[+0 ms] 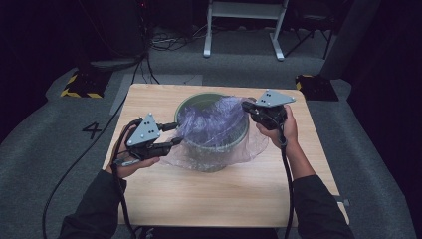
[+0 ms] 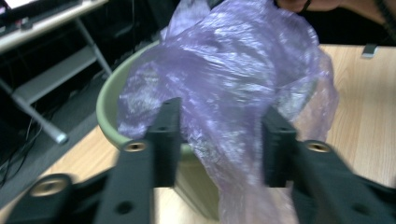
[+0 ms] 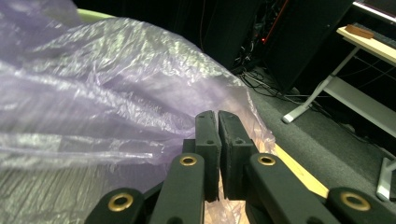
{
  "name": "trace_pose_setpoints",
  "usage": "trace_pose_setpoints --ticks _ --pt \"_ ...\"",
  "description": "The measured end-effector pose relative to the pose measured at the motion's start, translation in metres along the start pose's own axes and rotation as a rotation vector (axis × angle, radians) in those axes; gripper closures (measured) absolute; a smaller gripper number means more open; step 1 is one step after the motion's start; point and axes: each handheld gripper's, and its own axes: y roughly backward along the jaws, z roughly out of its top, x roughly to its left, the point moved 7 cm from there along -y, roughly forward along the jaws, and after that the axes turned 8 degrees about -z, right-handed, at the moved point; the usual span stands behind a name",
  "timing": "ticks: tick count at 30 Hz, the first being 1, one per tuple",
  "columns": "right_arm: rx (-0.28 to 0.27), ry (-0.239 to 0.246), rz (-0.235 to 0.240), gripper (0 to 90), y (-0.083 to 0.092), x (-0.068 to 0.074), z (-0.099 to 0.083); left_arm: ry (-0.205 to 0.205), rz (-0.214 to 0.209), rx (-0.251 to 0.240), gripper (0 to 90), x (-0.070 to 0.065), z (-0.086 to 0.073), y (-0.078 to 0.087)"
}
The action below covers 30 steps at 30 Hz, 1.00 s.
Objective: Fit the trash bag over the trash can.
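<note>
Right now you are partway through lining the bin (image 1: 214,144) with the purple bag (image 1: 211,122): the bin stands at the middle of the tabletop (image 1: 164,194), and the bag is bunched in its mouth, spilling over the rim toward 3 and 7 o'clock.

Your right hand-held gripper (image 1: 247,106) sits at about 2 o'clock from the bin. Its jaws are clenched together, and in the right gripper view (image 3: 218,122) the film runs down to them, so it looks pinched there (the exact bite is hidden behind the pads).

Your left hand-held gripper (image 1: 174,133) is at 9 o'clock. In the left gripper view (image 2: 219,140) its jaws stand apart with a fold of bag and the bin's rim between them; the film lies against the pads, but whether they truly press it you cannot tell from the blur.

The step in hand, as I judge it, is taking hold of the bag's edge on the left side. Next you would need to finish that bite on film alone, not on the rim, then draw both hands apart and outward so the mouth opens and folds over the rim. Keep the pull gentle; thin film may tear or slip.
</note>
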Motion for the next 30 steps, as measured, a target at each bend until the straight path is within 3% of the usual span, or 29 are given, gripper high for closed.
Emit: trace_pose_setpoints --ticks 3,6,9,15,18,24,30 --pt "-0.004 -0.004 0.013 87.8 -0.002 -0.001 -0.001 0.013 -0.008 -0.040 81.5 0.008 0.001 0.002" --pt "-0.018 -0.029 0.058 87.8 -0.003 -0.001 -0.001 0.054 -0.006 -0.090 89.3 0.019 0.003 0.004" --pt "-0.008 -0.043 0.061 87.8 -0.007 -0.005 -0.005 0.100 0.005 -0.104 89.6 0.032 0.002 0.001" --pt "-0.021 -0.148 0.084 87.9 -0.014 -0.016 -0.010 0.192 0.051 -0.104 89.7 0.058 -0.006 -0.009" --pt "-0.010 -0.181 0.063 87.8 -0.019 -0.022 -0.014 0.220 0.083 -0.101 89.7 0.069 -0.011 -0.014" --pt "0.015 -0.197 0.032 84.8 -0.027 -0.029 -0.019 0.287 0.132 -0.065 89.7 0.092 -0.028 -0.024" --pt "0.039 -0.215 -0.006 84.7 -0.039 -0.034 -0.024 0.377 0.143 -0.041 89.8 0.109 -0.048 -0.037"
